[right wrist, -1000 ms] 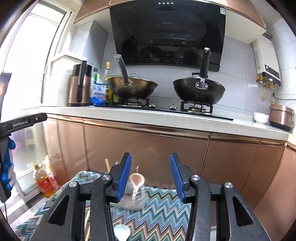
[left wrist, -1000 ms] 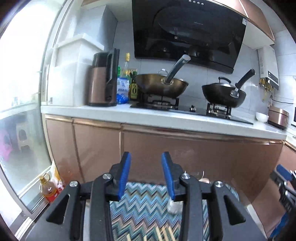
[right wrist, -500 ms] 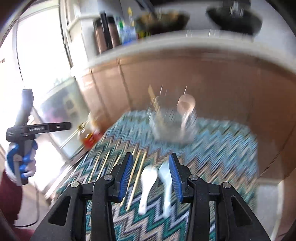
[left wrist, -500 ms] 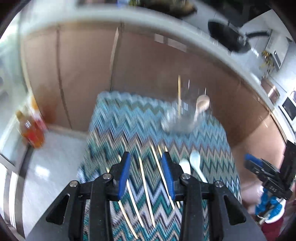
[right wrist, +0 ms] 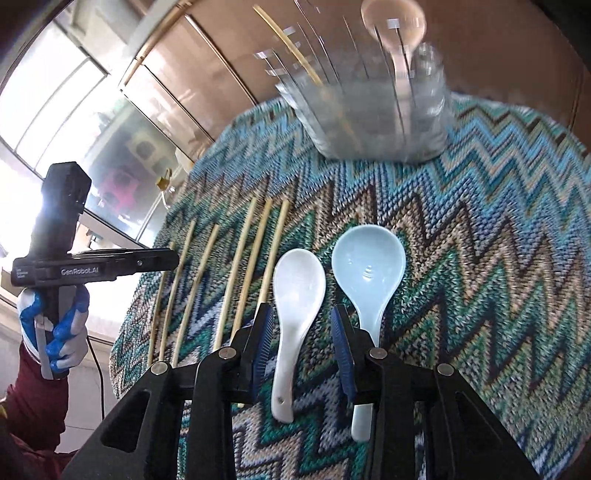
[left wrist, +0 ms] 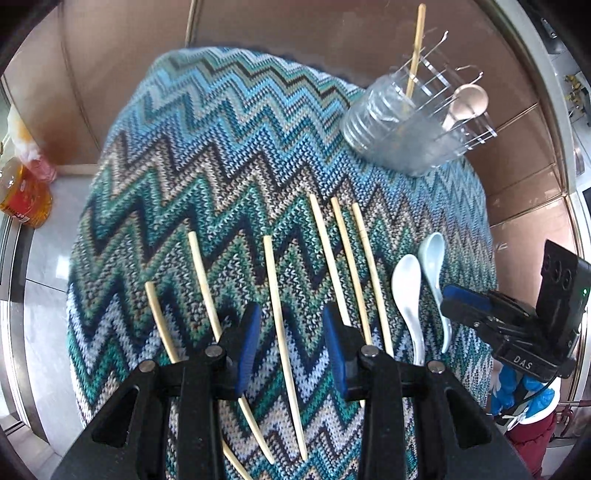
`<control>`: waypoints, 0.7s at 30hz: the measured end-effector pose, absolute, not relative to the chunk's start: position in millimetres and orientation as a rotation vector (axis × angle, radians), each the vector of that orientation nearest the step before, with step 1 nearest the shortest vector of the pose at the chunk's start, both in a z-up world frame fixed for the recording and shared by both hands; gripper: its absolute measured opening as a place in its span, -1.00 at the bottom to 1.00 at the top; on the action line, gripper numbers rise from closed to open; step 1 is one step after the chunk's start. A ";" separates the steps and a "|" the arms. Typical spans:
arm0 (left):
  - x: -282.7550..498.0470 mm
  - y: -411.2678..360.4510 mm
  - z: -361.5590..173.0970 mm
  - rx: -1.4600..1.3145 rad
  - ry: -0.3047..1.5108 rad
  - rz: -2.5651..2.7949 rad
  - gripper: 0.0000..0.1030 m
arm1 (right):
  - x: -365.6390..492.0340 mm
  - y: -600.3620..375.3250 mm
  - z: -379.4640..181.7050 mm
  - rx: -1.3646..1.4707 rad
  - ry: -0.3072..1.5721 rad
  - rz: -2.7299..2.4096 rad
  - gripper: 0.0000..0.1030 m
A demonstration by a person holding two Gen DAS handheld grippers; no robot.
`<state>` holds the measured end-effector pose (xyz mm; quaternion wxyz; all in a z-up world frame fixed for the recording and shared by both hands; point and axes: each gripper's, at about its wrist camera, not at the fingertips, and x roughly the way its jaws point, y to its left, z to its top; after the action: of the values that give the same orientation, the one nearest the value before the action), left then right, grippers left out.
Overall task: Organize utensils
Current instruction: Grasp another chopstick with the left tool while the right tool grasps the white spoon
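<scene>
Several wooden chopsticks (left wrist: 275, 295) lie side by side on the zigzag cloth (left wrist: 221, 140). My left gripper (left wrist: 290, 341) is open, its jaws either side of one chopstick. A white spoon (right wrist: 295, 314) and a pale blue spoon (right wrist: 365, 266) lie to the right of the chopsticks (right wrist: 243, 258). My right gripper (right wrist: 301, 341) is open, its jaws either side of the white spoon's handle. A clear holder (left wrist: 402, 136) at the far end holds one chopstick (left wrist: 415, 55) and a pinkish spoon (left wrist: 465, 103); the holder also shows in the right wrist view (right wrist: 373, 110).
Copper cabinet doors (left wrist: 295, 29) stand just behind the cloth-covered table. An oil bottle (left wrist: 22, 195) stands on the floor at the left. The right gripper shows in the left wrist view (left wrist: 465, 299), and the left gripper's body shows in the right wrist view (right wrist: 92, 266).
Both grippers have tilted down from facing the stove and dropped close to the cloth. The left now straddles a chopstick and the right the white spoon.
</scene>
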<state>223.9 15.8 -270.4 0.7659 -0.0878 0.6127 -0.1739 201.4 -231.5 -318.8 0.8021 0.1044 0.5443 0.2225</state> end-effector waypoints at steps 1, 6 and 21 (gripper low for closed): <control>227.6 13.6 -274.2 -0.188 1.345 -0.375 -0.39 | 203.2 -232.0 -321.0 0.226 1.177 0.477 -0.36; 241.7 6.3 -285.7 -0.180 1.376 -0.361 -0.48 | 219.4 -228.9 -329.6 0.236 1.207 0.503 -0.36; 262.9 -14.2 -310.7 -0.156 1.440 -0.337 -0.69 | 249.3 -201.5 -341.5 0.150 1.263 0.529 -0.49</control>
<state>262.9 -14.2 -310.7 0.7360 -0.0710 0.6555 -0.1533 249.3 -201.5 -341.5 0.7721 0.0694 0.5826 0.2442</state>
